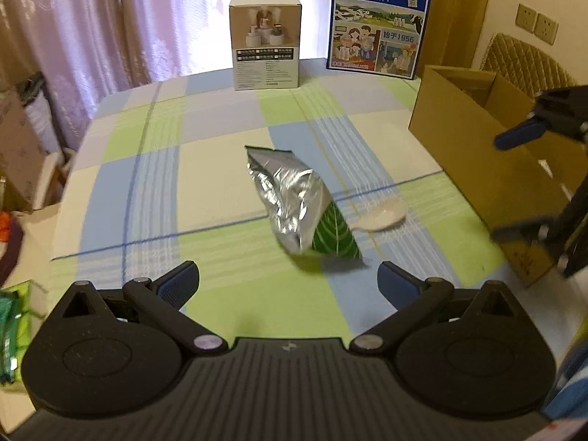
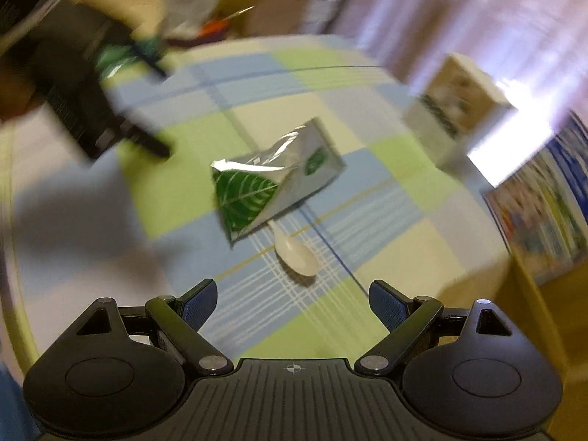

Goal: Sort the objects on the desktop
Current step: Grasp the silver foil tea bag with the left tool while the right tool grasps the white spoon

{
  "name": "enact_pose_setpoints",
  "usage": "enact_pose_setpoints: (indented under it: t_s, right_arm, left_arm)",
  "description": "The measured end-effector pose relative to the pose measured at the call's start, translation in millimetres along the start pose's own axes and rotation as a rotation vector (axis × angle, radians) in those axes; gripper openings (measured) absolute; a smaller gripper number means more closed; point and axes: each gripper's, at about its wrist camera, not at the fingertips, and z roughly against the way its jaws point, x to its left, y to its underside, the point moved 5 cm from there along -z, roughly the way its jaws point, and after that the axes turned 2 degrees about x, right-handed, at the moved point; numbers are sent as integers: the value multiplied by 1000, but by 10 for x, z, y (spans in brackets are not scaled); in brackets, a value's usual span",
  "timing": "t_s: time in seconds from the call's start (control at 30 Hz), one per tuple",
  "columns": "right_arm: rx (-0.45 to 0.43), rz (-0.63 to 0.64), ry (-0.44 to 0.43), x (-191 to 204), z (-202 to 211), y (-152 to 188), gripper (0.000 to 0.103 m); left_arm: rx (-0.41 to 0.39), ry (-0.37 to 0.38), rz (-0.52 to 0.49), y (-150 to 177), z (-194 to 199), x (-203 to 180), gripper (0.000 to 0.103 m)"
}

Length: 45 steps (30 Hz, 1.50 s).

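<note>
At the far left edge of the left wrist view, a green packet point(image 1: 11, 334) is seen partly cut off, off the table's edge; what it is cannot be told.

The left gripper point(image 1: 288, 279) is held above the checked tablecloth point(image 1: 154, 169) with its jaws spread wide and nothing between them. It is aimed down at the foil pouch point(image 1: 294, 205), which lies near the middle of the cloth, silver side up, with a green leaf print at its near end. This aim is judged to be a lining-up for a grasp of the pouch.

Just right of the pouch, a white plastic spoon point(image 1: 384, 217) lies flat with its handle tucked under the pouch's edge. The pouch therefore is judged to need lifting first, or the spoon sliding out sideways.

At the back, a small product box point(image 1: 266, 42) and a blue milk carton box point(image 1: 378, 22) stand upright, well apart from the pouch.

At the right edge, an open cardboard box point(image 1: 474, 136) sits with its mouth upward; it is judged to be the receptacle for sorted items.

The right gripper point(image 2: 292, 303) is likewise released, jaws wide and empty, and is pointed down toward the spoon point(image 2: 296, 253) and pouch point(image 2: 272, 180). Its view is heavily blurred. In it, the left gripper point(image 2: 161, 110) is seen at upper left, above the cloth.
</note>
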Motion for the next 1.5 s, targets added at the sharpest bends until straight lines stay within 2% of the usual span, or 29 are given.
enact_pose_setpoints:
  t_s: [0.07, 0.13, 0.27, 0.43, 0.63, 0.93, 1.03, 1.13, 1.2, 1.27, 1.5]
  right_arm:
    - [17, 79, -18, -27, -129, -13, 87]
    - [39, 141, -42, -63, -267, -36, 87]
    - [67, 217, -81, -139, -524, -92, 87]
    - [95, 260, -129, -240, -802, -188, 85]
    - [126, 309, -176, -271, -1011, -230, 80]
    - [170, 342, -217, -293, -1248, -295, 69]
    - [184, 335, -233, -302, -1297, -275, 62]
    - [187, 300, -253, -339, -1313, -263, 56]
    - [197, 267, -277, -347, -1306, -254, 42]
    - [201, 249, -292, -331, -1287, -247, 31]
    - [246, 215, -285, -173, -1198, -224, 30]
  left_arm:
    - [13, 4, -23, -115, -120, 34, 101]
    - [33, 8, -93, -214, -250, 2, 102]
    - [81, 34, -168, -367, -553, -48, 102]
    - [137, 99, -128, -475, -909, 6, 101]
    - [177, 143, -102, -540, -1213, 32, 102]
    - [257, 183, -108, -551, -1549, 53, 101]
    - [280, 210, -85, -543, -1618, 90, 100]
    - [295, 243, -82, -546, -1630, 90, 90]
    - [304, 269, -86, -544, -1621, 72, 81]
    - [308, 272, -101, -547, -1597, 64, 77]
    - [329, 251, -167, -430, -1418, 67, 67]
